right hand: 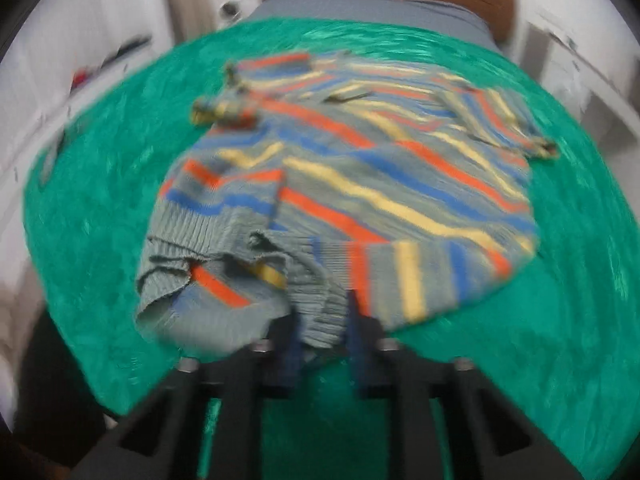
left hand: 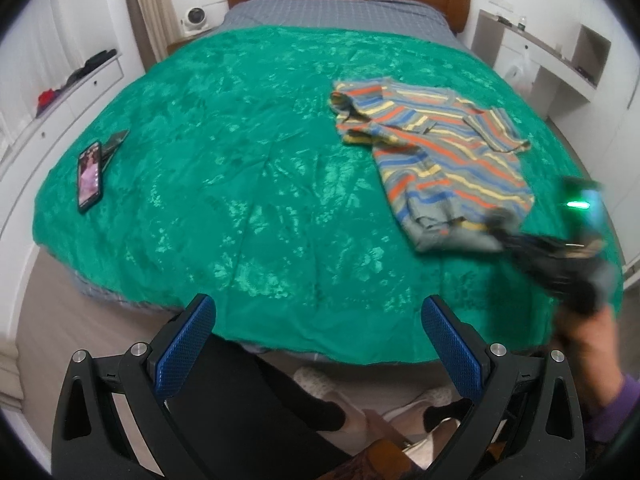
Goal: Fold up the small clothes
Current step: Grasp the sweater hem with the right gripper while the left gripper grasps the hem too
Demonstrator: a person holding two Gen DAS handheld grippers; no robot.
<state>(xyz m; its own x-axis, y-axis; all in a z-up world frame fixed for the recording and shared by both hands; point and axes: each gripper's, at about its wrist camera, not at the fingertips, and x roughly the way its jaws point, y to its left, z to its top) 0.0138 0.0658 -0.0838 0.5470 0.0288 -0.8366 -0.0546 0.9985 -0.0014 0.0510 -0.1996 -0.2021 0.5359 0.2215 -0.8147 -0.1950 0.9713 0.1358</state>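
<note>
- Left gripper (left hand: 318, 344) hangs above the bed's near edge, blue pads wide apart, nothing between them.
- Right gripper (right hand: 322, 332) pinches the sweater's (right hand: 360, 184) ribbed hem, jaws nearly closed.

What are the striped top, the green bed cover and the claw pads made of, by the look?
Striped top: knit, probably cotton or wool blend; ribbed hem is visible.
Green bed cover: plush, velvet-like fabric; patchy sheen, crushed nap.
Left claw pads: blue, likely rubber or textured plastic; fine diamond grid, matte.
Right claw: too blurred to judge.
</note>
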